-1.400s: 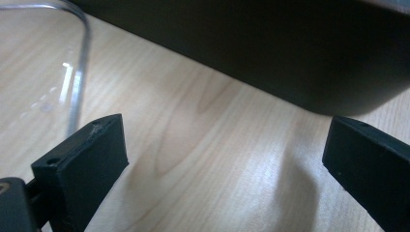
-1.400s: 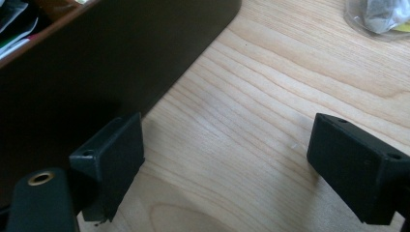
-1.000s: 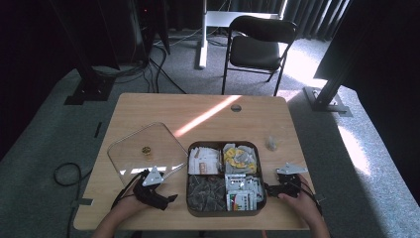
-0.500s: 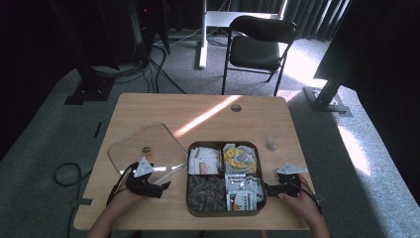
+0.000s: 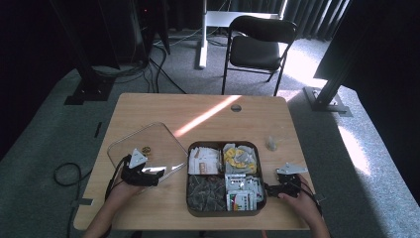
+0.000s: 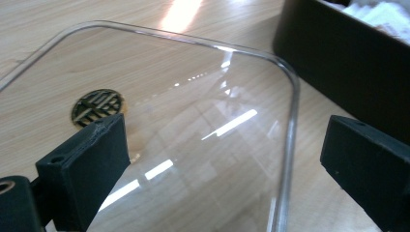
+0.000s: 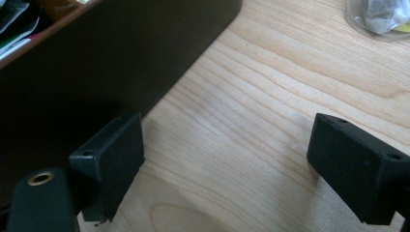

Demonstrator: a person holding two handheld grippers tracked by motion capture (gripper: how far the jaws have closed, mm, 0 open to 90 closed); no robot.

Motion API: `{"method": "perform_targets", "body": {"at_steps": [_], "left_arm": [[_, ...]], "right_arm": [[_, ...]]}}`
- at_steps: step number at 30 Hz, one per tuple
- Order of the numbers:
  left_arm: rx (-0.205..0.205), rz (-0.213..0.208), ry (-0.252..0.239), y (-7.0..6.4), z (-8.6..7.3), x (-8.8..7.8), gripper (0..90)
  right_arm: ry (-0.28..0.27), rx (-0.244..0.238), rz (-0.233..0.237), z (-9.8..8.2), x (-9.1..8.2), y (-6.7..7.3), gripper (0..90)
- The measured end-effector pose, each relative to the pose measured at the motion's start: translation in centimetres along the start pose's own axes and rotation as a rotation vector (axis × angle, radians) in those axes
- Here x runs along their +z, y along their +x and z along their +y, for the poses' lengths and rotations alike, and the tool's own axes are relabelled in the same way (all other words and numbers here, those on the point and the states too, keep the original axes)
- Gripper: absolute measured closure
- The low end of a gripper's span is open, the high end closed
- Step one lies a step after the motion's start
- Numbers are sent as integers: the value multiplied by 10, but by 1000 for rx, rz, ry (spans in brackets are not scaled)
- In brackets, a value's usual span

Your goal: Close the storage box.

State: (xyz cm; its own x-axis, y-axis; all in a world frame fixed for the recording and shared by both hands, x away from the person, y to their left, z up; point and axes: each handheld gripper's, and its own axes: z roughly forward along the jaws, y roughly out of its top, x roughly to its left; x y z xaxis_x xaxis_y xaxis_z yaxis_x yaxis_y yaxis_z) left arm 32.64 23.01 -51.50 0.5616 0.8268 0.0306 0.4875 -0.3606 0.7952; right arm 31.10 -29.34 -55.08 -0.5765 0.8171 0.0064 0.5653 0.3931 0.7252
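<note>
Lid: I see the clear rounded-square plastic lid (image 5: 142,150) lying flat on the light wooden table (image 5: 208,106), left of the tray; a small round brass-coloured disc (image 6: 96,104) shows through it.
Left gripper: my left gripper (image 5: 153,176) sits at the lid's near edge. In the left gripper view (image 6: 225,159) its jaws stand spread wide, one over the lid, the other outside its rim; nothing is pinched.
Tray: the dark rounded four-compartment tray (image 5: 190,204) sits just right of the lid and holds packets: white and yellow at the back, dark and green-white in front.
Right gripper: my right gripper (image 5: 270,188) rests at the tray's right wall (image 7: 87,72), jaws spread apart and empty, one close against the wall.
Beyond: a small clear crumpled wrapper (image 5: 271,144) lies right of the tray; a black folding chair (image 5: 257,49) stands behind the table.
</note>
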Motion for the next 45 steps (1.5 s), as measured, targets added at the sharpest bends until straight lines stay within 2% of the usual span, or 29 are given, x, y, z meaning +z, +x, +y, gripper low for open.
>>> {"method": "perform_targets", "body": {"at_steps": [7, 11, 14, 25, 29, 31, 34, 36, 40, 45], "left_arm": [[-30, 33, -6, 7, 2, 7, 33], [-39, 67, -9, 11, 3, 11, 33], [-54, 73, -7, 16, 4, 15, 33], [-127, 130, 31, 29, 7, 32, 44], [-137, 152, 49, 33, 7, 37, 55], [-150, 164, 46, 35, 7, 38, 127], [-162, 179, 50, 37, 8, 40, 158], [-154, 195, 61, 37, 9, 42, 174], [-154, 216, 78, 38, 8, 44, 305], [-162, 198, 85, 39, 8, 46, 421]], "right_arm": [[0, 0, 0, 0, 0, 0, 124], [0, 0, 0, 0, 0, 0, 124], [0, 0, 0, 0, 0, 0, 124], [0, -1, 0, 0, 0, 0, 124], [0, 0, 0, 0, 0, 0, 124], [0, 0, 0, 0, 0, 0, 124], [0, 0, 0, 0, 0, 0, 124], [0, 0, 0, 0, 0, 0, 124], [-1, -4, 3, 0, 0, 0, 125], [-1, -4, 3, 0, 0, 0, 125]]}}
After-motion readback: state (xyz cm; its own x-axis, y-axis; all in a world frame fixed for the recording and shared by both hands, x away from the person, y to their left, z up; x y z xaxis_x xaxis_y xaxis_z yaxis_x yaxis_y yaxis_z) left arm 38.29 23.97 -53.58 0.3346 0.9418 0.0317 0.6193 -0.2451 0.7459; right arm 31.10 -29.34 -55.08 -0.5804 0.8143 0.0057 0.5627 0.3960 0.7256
